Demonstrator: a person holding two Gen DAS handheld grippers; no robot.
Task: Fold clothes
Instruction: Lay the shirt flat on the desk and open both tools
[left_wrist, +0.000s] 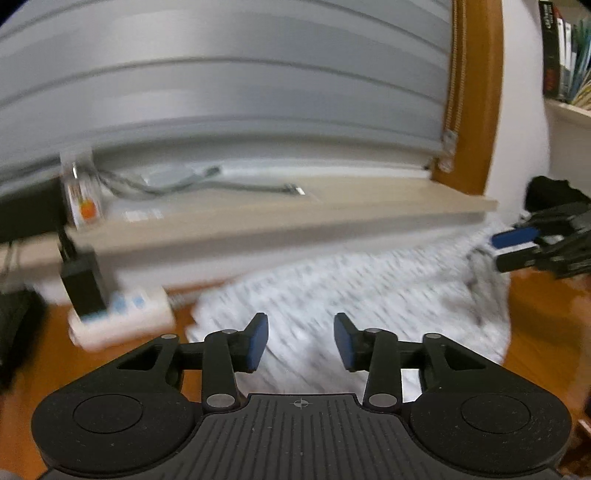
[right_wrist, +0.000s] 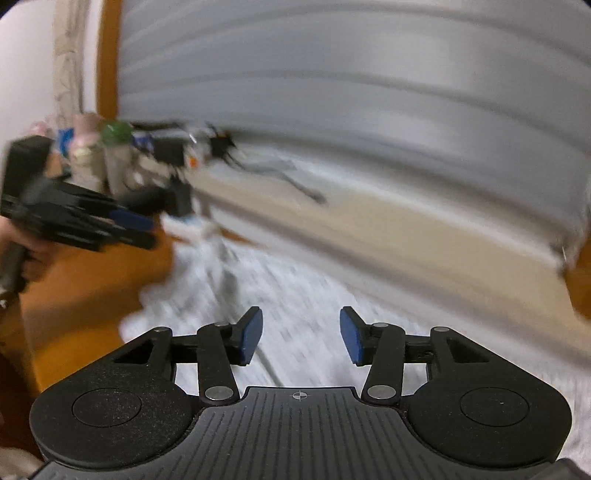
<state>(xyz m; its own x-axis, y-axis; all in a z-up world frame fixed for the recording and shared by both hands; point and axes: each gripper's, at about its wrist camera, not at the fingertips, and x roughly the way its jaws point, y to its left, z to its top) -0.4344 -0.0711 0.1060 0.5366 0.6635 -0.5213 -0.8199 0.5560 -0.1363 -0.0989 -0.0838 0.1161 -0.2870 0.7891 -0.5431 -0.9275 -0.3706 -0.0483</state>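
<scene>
- Left wrist view: the left gripper is seen at lower centre, fingers spread apart and empty, over a white patterned cloth lying on the orange floor. A power strip is seen at lower left, a shelf across the middle.
- Right wrist view: the right gripper is held apart, empty, above the cloth. The left gripper is seen blurred at middle left, gripped by a hand.
</scene>
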